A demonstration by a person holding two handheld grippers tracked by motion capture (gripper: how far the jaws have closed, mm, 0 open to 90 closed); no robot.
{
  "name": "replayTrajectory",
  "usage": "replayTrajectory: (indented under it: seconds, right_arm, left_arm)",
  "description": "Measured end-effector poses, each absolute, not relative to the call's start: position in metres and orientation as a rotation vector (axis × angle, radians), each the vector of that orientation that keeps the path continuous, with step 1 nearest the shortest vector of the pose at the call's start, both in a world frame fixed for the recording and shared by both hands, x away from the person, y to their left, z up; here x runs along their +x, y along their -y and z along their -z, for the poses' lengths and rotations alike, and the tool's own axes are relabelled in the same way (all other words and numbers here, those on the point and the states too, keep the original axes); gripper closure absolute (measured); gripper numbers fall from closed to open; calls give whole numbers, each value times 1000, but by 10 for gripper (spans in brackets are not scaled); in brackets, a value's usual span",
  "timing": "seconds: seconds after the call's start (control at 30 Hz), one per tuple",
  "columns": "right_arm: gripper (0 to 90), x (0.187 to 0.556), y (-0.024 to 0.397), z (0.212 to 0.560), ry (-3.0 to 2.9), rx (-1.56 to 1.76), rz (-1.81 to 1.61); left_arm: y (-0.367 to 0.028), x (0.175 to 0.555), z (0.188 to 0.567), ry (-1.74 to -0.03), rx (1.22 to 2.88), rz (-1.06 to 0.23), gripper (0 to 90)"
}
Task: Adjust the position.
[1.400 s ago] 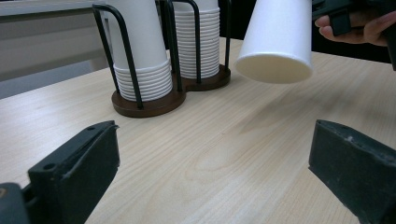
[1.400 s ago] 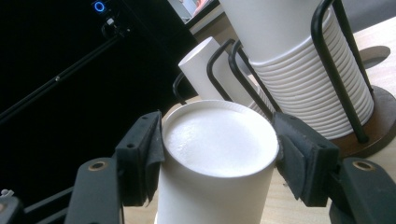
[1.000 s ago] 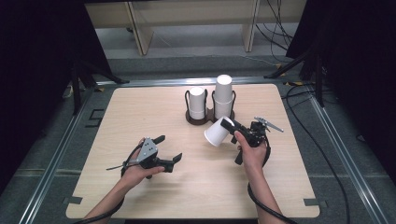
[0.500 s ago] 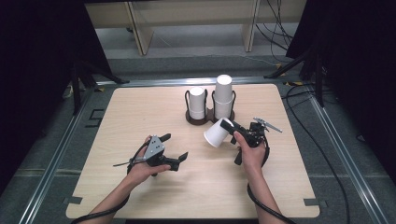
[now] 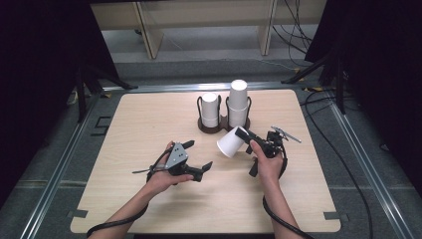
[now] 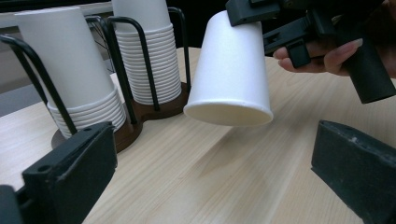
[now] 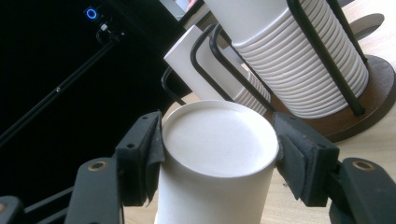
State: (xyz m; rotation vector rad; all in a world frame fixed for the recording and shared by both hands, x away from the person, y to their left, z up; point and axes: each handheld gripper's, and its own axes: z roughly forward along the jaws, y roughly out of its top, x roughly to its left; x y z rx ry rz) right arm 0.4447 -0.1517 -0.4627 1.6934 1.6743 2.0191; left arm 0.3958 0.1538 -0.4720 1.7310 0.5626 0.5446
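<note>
Even overhead light falls on the pale wooden table (image 5: 149, 124); black surroundings at 9 and 3 o'clock stay unlit. Soft, short shadows lie beneath the single white paper cup (image 6: 231, 70), toward 6 o'clock, in the left gripper view. There the black jaws at 7 and 4 o'clock are blurred. In the right gripper view the stacked white cups (image 7: 299, 60) at 1 o'clock are sharp, without glare.

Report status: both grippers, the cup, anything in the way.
Right gripper shut on paper cup, held tilted above table. Left gripper open, empty, facing cup's mouth. Cup holder stands behind; nothing between.
</note>
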Motion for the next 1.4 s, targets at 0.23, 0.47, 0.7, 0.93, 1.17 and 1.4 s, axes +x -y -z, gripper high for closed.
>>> replayTrajectory:
  seconds: [0.23,0.47,0.7,0.93,1.17,1.4]
  right_arm:
    - [365,447,152,464,-1657,1712,-2038]
    - [366,445,150,463,-1650,1798,-2085]
    - [366,448,149,463,-1664,1816,-2084]
    - [366,448,147,461,-1665,1834,-2099]
    - [366,450,146,462,-1683,1800,-2077]
    - [366,451,145,461,-1674,1803,-2107]
  left_arm:
    - [-149,398,470,-549,1743,-544,0]
    - [-140,401,469,-513,1739,-534,0]
    - [-129,408,469,-485,1760,-531,0]
    - [-122,414,473,-485,1774,-530,0]
    - [-117,418,477,-469,1768,-555,0]
    - [-115,421,479,-475,1772,-534,0]
